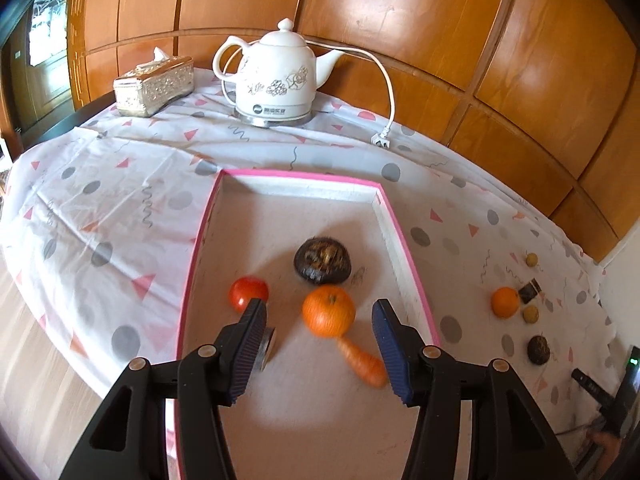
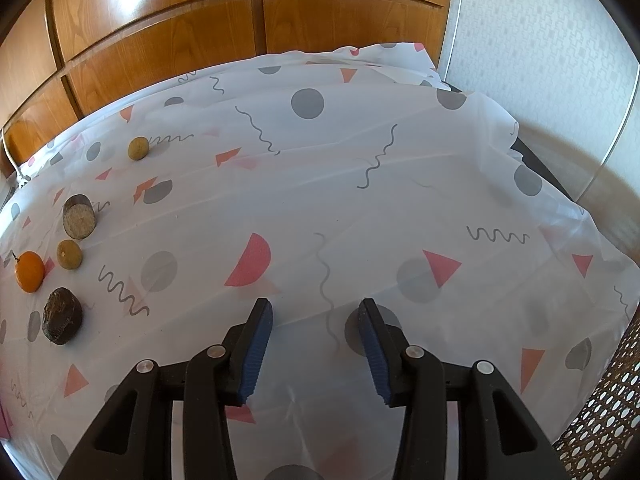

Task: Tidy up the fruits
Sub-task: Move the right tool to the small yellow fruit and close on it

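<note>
Your left hand-held gripper (image 1: 320, 344) hangs over the pink-rimmed shallow white box (image 1: 404, 248), its jaws spread wide with nothing between the blue pads. Only the left wrist view shows this box and its contents: one blurred orange tangerine (image 1: 329, 311), one red tomato (image 1: 248, 293), one dark round mangosteen-like fruit (image 1: 322, 260), one orange carrot (image 1: 362, 363) lying beside the right pad, and a small metal-rimmed round thing (image 1: 267, 347) half hidden behind the left pad. That view alone also shows the white ceramic electric kettle (image 1: 276, 80), its white cord and plug (image 1: 382, 138) and the silver embossed tissue box (image 1: 154, 86) at the far edge of the counter.

Your right hand-held gripper (image 2: 316, 320) is likewise wide apart and empty, above bare patterned white tablecloth (image 2: 360, 200).

Both views show the loose group outside the box: one small orange tangerine (image 2: 29, 272), two small yellowish round fruits (image 2: 138, 148) (image 2: 69, 254), one dark wrinkled fruit (image 2: 62, 316), and one dark cut cylinder with a pale face (image 2: 79, 217). They sit near one another, well apart from the right gripper.

The cloth ahead of the right gripper runs open to the wood-panelled wall (image 2: 160, 40); the counter's edge drops off to the right, near a woven cane chair back (image 2: 600, 420).
</note>
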